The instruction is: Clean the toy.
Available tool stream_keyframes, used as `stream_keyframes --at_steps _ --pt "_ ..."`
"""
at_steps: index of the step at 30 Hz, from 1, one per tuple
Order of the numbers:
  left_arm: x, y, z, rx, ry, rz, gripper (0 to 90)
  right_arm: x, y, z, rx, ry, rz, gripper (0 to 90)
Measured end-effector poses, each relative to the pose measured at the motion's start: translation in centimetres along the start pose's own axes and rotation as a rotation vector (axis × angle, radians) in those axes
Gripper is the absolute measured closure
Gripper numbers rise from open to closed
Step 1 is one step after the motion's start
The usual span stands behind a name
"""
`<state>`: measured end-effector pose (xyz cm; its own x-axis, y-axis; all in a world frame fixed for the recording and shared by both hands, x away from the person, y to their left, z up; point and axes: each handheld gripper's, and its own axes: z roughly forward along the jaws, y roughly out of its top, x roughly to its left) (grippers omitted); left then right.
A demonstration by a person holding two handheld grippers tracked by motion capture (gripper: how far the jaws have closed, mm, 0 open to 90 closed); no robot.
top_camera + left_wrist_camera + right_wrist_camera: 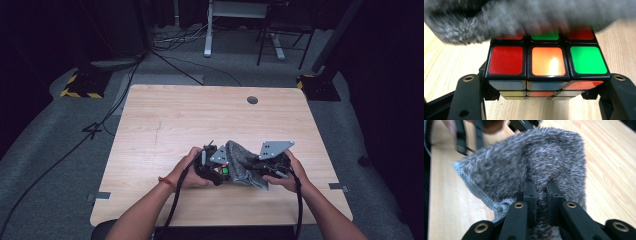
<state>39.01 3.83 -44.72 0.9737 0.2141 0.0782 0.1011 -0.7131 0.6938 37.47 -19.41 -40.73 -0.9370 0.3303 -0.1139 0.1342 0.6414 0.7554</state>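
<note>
Wiping goes best with the left gripper (546, 82) jaws clamped on the multicoloured plastic puzzle cube (547, 62) while the right gripper (541, 192) jaws, pinched on the fluffy grey cloth (524, 165), sweep it across each face.

We see a black-framed plastic puzzle cube (547, 62) whose upper face shows, in its nearest row, a red tile, an orange tile and a green tile; the row behind reads red, green, red under the cloth's edge. On its front face we make out blue, blue and orange tiles, then yellow, orange and a pale one below. The fluffy mottled grey cloth (529, 162) is flecked light and dark, with a paler grey stitched hem. The light wooden table (200, 115) has a pale grain and one dark round hole. Each hand-held gripper (541, 192) is black with brass-coloured rivets. A red band circles the person's left wrist (167, 182).
</note>
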Motion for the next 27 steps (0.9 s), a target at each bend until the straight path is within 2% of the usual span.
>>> stream_keyframes --at_steps 3,5,7,9,11,13,15,18,21,23,25,27 --pt "0.0 0.2 0.3 0.027 0.021 0.001 33.9 0.4 0.8 0.1 -0.009 -0.014 -0.023 81.1" --pt "-0.1 0.3 0.6 0.046 0.026 -0.005 33.9 0.5 1.1 0.1 -0.021 0.000 -0.027 81.1" --pt "-0.2 0.4 0.9 0.050 0.028 -0.001 33.9 0.8 1.5 0.3 -0.034 0.022 -0.030 81.1" --pt "-0.3 0.5 1.1 0.047 0.026 0.002 33.9 1.1 1.8 0.7 -0.030 0.014 -0.044 81.0" --pt "-0.3 0.5 1.1 0.044 0.021 0.000 34.0 0.9 1.8 0.8 -0.028 0.005 -0.038 81.0" --pt "-0.3 0.4 0.8 0.039 0.020 0.000 34.0 0.4 1.5 0.8 -0.027 -0.019 -0.021 81.0" --pt "-0.3 0.4 0.7 0.036 0.013 0.002 34.0 -0.5 0.8 0.6 -0.032 -0.024 0.015 81.1" --pt "-0.3 0.4 0.4 0.010 -0.010 0.006 34.0 -1.4 -0.2 0.4 -0.012 -0.044 0.048 81.1" --pt "-0.4 0.5 0.1 -0.019 -0.029 -0.002 34.0 -1.9 -1.5 0.5 0.012 -0.039 0.082 81.1" --pt "-0.4 0.6 -0.1 -0.034 -0.031 0.004 34.0 -2.0 -2.2 0.8 0.018 -0.006 0.108 81.2" --pt "-0.4 0.6 -0.4 -0.049 -0.039 0.011 34.0 -1.6 -2.5 1.4 0.056 -0.006 0.090 81.2" --pt "-0.3 0.6 -0.7 -0.071 -0.034 0.003 34.0 -1.1 -2.7 2.0 0.093 0.000 0.071 81.2"
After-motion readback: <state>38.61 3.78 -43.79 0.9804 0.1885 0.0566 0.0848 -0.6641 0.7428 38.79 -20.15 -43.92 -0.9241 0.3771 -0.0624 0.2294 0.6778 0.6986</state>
